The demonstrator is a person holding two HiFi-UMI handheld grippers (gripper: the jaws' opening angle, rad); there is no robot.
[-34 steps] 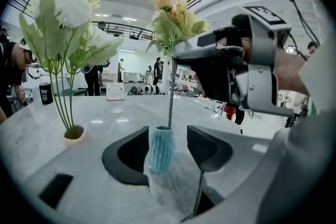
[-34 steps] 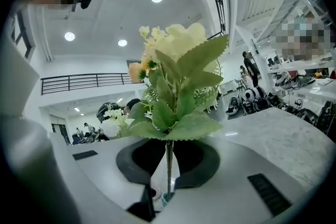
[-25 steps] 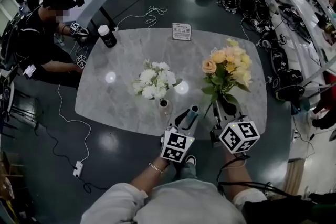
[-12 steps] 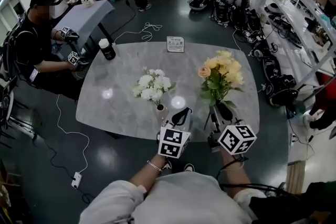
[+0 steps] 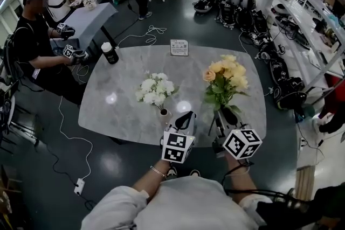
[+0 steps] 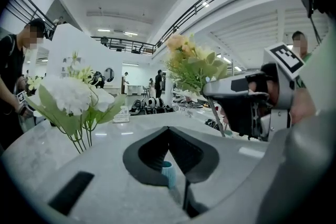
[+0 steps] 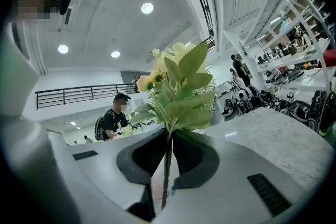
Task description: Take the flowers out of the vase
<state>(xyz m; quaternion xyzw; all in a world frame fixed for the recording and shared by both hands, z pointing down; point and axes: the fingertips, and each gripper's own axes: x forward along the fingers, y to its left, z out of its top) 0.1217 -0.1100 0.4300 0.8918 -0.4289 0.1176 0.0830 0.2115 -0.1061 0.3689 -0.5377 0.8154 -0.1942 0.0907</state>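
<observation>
We are working over the grey table [image 5: 124,75], which fills the middle of the head view. At its right, the yellow bouquet [image 5: 226,79] is free of any vase we can see. Our right claw [image 7: 167,134] pinches its stem [image 7: 167,165], and the bare lower end hangs below the grip. Left of centre, the white flowers [image 5: 155,90] stand in their small vase [image 5: 163,114] on the table, untouched. Our left claw [image 6: 168,131] is pressed together on nothing, just right of that vase. We judge that one bunch is out and the white one is the step in hand. The next move calls for spreading the left claw, closing it on the white stems just above the vase mouth, and lifting straight up. So light a vase may rise with them.
</observation>
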